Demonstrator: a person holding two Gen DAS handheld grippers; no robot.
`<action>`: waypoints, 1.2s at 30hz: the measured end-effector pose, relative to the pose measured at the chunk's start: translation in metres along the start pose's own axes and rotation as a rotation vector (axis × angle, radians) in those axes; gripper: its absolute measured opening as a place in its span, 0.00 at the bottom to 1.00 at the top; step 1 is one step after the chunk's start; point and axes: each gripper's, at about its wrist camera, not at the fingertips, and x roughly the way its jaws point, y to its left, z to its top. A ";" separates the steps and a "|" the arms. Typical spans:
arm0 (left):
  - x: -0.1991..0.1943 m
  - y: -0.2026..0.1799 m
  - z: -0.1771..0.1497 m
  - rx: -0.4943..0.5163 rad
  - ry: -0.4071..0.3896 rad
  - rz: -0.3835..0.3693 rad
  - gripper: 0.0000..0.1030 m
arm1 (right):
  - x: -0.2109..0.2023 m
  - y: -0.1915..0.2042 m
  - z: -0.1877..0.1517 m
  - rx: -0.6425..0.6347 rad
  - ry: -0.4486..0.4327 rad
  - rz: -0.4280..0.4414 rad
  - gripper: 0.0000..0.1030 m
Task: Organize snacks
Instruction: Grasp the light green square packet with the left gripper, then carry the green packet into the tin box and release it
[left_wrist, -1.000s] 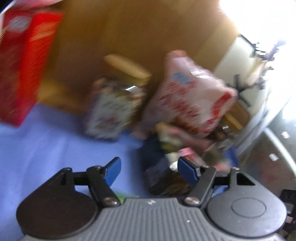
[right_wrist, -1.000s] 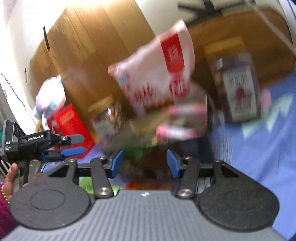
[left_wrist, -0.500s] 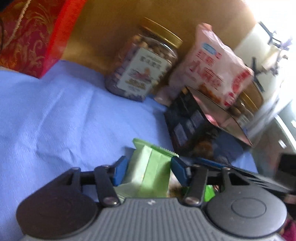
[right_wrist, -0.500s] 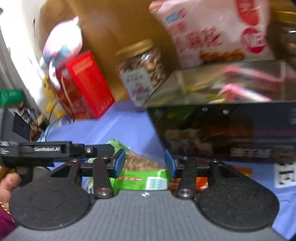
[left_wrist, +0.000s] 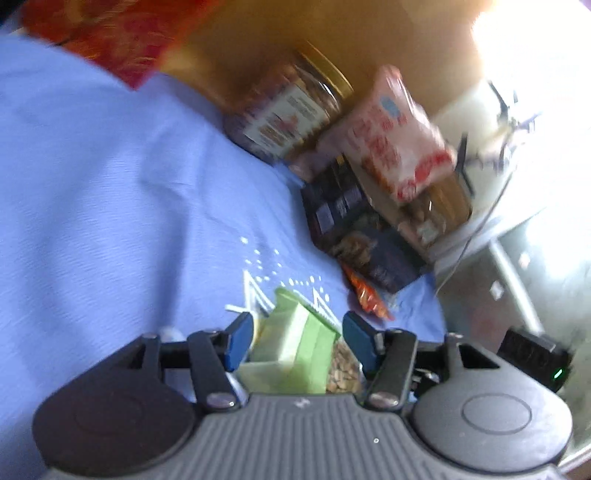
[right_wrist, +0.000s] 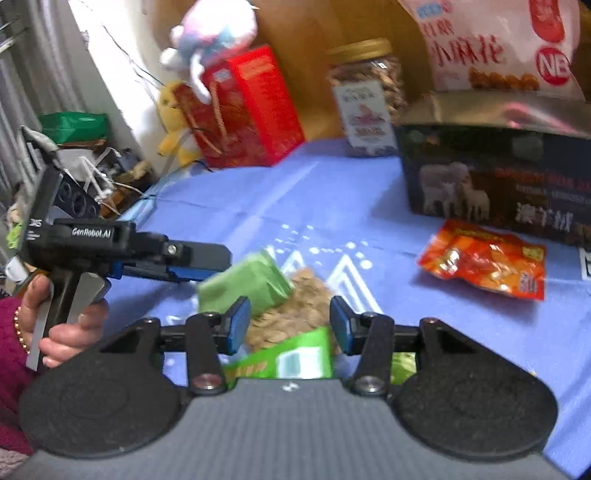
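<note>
A green snack bag with a clear window of seeds (right_wrist: 258, 284) lies on the blue cloth (right_wrist: 332, 199). In the left wrist view the bag (left_wrist: 295, 347) sits between the open blue pads of my left gripper (left_wrist: 298, 338). My right gripper (right_wrist: 290, 323) is open right over the same bag. The left gripper (right_wrist: 207, 267) shows in the right wrist view, reaching at the bag's left end. An orange snack packet (right_wrist: 487, 260) lies to the right, in front of a dark open box (right_wrist: 498, 181).
A nut jar with a gold lid (right_wrist: 364, 99), a pink-white snack bag (right_wrist: 498, 44) and a red box (right_wrist: 251, 107) with plush toys (right_wrist: 214, 33) stand at the back against a wooden panel. The table edge drops off at the right (left_wrist: 439, 291).
Both grippers have dropped down toward the table and closed in on the green bag. The box and back snacks have shifted up and away in both views.
</note>
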 end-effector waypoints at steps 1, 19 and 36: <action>-0.008 0.003 0.000 -0.024 -0.017 -0.005 0.56 | 0.001 0.003 0.003 -0.010 -0.010 -0.001 0.49; -0.013 0.008 -0.035 -0.120 -0.018 -0.043 0.53 | 0.023 0.021 -0.004 0.060 0.065 0.102 0.36; 0.014 -0.077 0.012 0.098 -0.080 -0.099 0.53 | -0.015 0.014 0.002 0.066 -0.134 -0.016 0.33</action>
